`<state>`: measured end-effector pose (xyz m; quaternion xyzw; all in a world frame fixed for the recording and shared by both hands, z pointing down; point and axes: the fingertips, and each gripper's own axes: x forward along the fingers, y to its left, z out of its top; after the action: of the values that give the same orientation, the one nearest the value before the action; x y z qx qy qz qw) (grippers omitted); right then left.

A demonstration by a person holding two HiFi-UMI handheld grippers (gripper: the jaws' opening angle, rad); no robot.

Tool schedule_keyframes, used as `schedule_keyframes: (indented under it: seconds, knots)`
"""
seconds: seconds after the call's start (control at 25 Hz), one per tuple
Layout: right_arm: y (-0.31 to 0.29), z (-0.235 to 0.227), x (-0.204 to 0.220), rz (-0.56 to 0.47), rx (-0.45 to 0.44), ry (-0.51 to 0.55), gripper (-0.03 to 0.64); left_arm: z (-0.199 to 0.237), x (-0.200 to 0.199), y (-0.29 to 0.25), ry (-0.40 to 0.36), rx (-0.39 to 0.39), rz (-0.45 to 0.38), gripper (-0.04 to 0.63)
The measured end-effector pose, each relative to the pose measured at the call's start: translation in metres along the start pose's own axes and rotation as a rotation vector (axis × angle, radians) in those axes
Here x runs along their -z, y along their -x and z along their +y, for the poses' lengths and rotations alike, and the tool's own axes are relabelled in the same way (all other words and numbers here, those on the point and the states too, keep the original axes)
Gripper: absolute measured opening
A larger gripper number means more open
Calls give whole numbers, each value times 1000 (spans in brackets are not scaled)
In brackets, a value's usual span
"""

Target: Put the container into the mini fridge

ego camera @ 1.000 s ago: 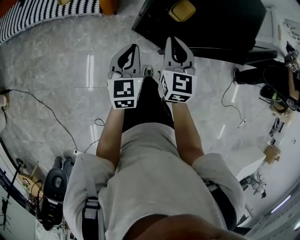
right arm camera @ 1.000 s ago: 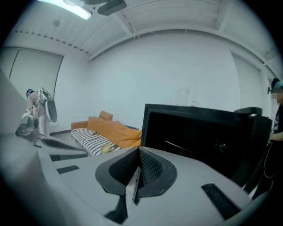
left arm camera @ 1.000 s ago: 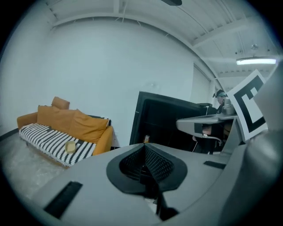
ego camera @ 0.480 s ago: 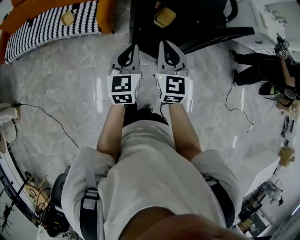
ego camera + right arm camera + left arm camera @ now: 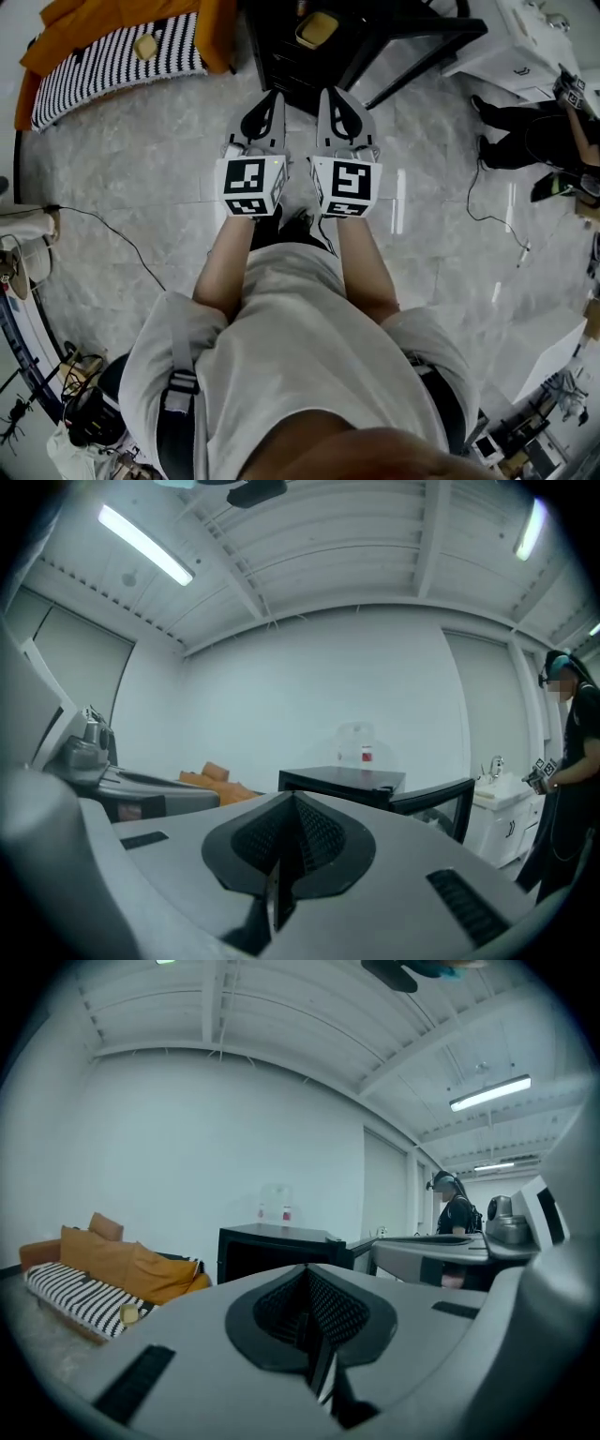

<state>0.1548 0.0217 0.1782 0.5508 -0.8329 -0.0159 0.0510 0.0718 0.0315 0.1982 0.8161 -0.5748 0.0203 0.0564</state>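
Forearms run straight out from our body, parallel and close, each hand carrying its tool about level above the pale stone floor [image 5: 141, 169]. Our left gripper [image 5: 270, 98] and right gripper [image 5: 334, 96] sit side by side (marker cubes facing up, a narrow gap between them), both pointing at the black mini fridge [image 5: 281, 66], whose door [image 5: 441, 803] stands open. Both pairs of jaws are clenched together with nothing between them. The container [image 5: 359, 742], clear with a red label, stands on top of the mini fridge, well apart from either gripper.
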Motion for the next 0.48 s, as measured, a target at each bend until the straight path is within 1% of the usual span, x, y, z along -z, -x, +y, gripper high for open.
schedule_keyframes:
  seconds: [0.08,0.24,0.36,0.48]
  knots:
    - [11,-8,-2,-14,6,-13,38,-12,3,3,-10,6,9,12]
    - [28,-32,-8,-22,12,-80,38,-47,-4,0,-28,53,9,12]
    - [38,-37,-21,-51,17,-66,38,-62,-7,-4,-43,71,8,12]
    - [43,-36,-25,-62,5,-55,38,-74,-8,-6,-50,86,5,12]
